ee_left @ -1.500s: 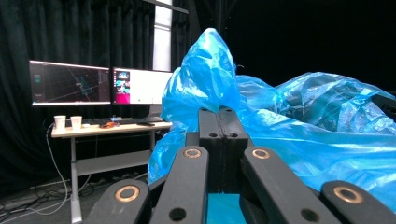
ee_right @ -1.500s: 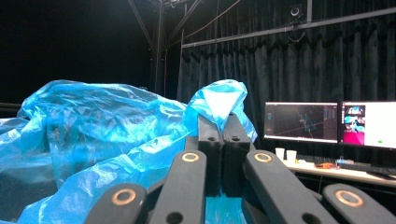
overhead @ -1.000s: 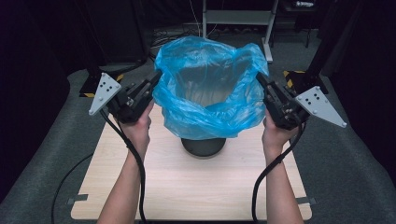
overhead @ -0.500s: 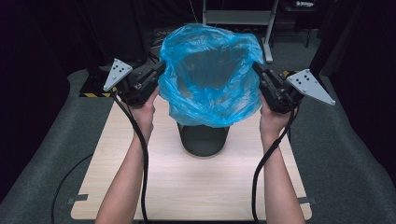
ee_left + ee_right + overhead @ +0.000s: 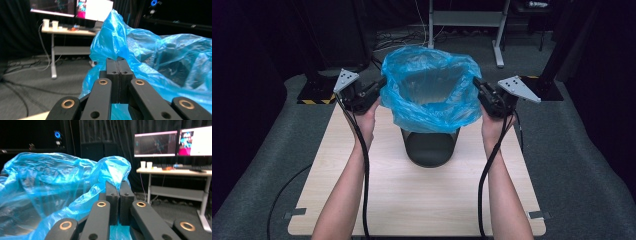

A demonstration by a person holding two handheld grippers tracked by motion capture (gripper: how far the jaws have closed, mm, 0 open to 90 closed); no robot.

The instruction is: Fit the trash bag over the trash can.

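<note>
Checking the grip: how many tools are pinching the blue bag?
2: the left tool pinches the blue bag at its left rim, the right tool at its right rim.

Bag over bin mid-table, btwn L gripper & R gripper.

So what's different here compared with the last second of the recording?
Both tongs, the left tongs and the right tongs, have lifted the blue bag up and away from the person, so more of the black bin shows below it. Each pair stays shut on the bag's rim, holding its mouth open. The bin stands where it was on the table.
</note>
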